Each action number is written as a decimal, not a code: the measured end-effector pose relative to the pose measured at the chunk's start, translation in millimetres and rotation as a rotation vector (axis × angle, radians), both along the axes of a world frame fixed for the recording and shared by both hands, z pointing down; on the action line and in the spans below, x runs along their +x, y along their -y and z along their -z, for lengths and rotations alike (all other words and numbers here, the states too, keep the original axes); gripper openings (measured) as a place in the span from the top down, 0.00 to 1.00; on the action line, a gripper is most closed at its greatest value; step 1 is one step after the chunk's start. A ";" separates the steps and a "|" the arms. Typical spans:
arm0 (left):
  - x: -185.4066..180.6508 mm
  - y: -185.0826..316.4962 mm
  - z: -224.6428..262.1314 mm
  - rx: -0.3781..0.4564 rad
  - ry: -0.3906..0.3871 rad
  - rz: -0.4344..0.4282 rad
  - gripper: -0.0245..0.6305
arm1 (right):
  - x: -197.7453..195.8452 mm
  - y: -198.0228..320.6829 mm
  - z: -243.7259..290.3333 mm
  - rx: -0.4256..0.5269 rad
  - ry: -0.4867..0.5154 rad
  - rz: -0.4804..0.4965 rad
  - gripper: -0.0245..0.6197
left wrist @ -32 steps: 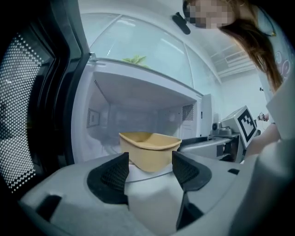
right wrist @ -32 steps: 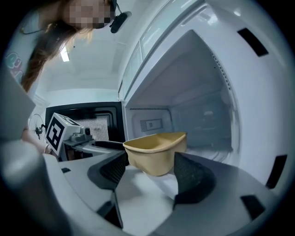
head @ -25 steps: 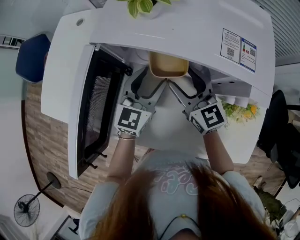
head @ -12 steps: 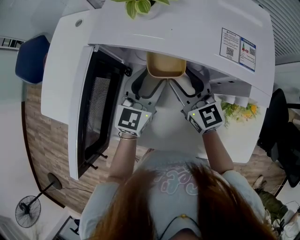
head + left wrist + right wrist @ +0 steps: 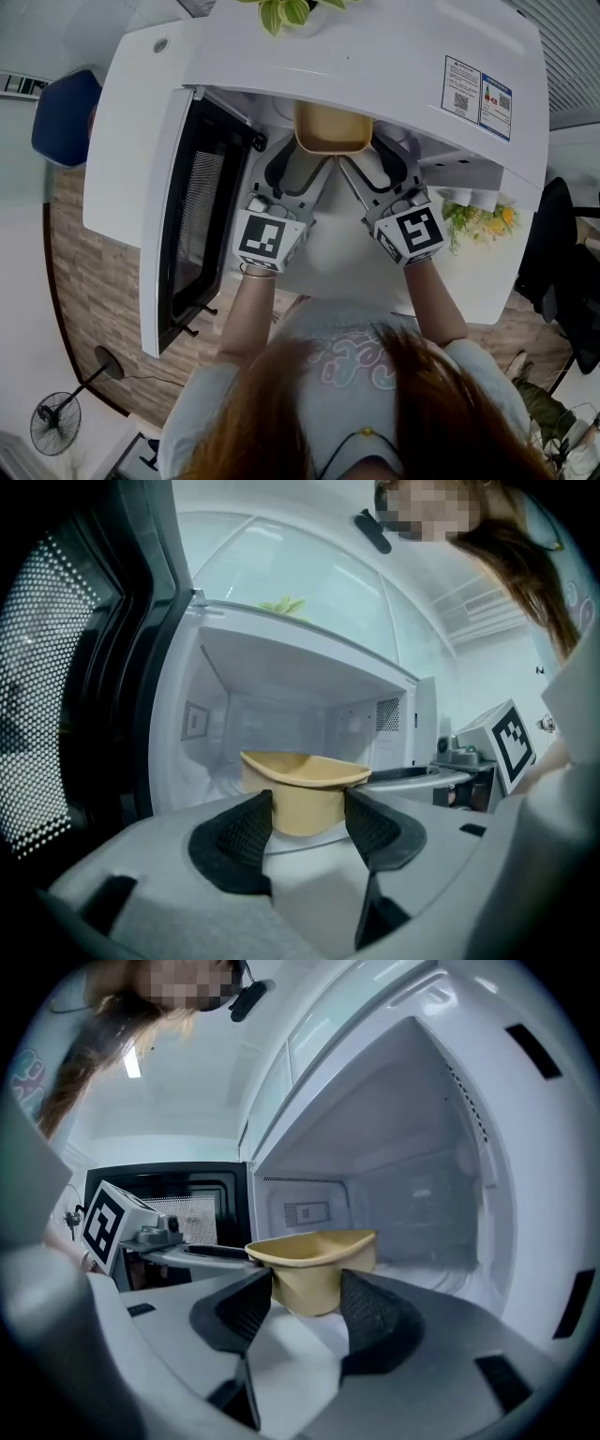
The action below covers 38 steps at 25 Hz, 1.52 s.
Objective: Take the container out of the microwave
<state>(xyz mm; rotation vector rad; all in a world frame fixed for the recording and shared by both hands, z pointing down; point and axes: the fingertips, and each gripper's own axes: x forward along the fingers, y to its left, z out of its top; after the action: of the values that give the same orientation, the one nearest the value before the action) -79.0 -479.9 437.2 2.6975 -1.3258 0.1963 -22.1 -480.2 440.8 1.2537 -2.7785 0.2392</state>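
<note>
Room: a wooden floor (image 5: 70, 272) lies well below both claws, and the white microwave (image 5: 375, 56) stands straight ahead of them. Its door (image 5: 187, 216) hangs open on the outer side of your left claw (image 5: 305, 167).
Container: the tan container (image 5: 332, 129) sits at the mouth of the oven cavity, just ahead of the two claws and between them. Its near part reaches in between the pads of each one.
Left claw: its jaws stand wide, and both pads press on the container's wall, one from each side, so you hold it here.
Right claw: your right claw (image 5: 370, 167) is somewhat narrower, and it also holds the container between its pads.
Done: the door is open, and both claws have reached the container and gripped it.
Left to do: the container is not yet out. As I judge it, you must draw it back toward you, clear of the cavity. I cannot tell if it is already lifted off the cavity floor.
Change: against one second ago, both claws have closed in onto the container, the right one more. The container, the door and your hands stay nearly where they were.
</note>
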 end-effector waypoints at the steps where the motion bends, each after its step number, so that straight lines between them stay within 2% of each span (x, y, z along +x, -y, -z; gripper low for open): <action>1: -0.1 -0.2 1.2 0.001 -0.002 0.000 0.59 | -0.4 -0.3 0.5 0.001 0.001 0.000 0.62; 19: -3.4 -19.9 20.1 0.021 -0.021 -0.016 0.60 | -2.9 -19.6 23.6 0.042 -0.011 -0.020 0.62; 38: -7.2 -57.2 35.2 0.032 0.000 -0.059 0.61 | -5.8 -58.2 37.2 0.055 -0.004 -0.044 0.62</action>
<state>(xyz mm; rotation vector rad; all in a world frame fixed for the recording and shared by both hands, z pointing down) -86.2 -422.7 401.9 2.7650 -1.2609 0.1827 -28.0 -422.0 403.6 1.3271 -2.7749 0.1635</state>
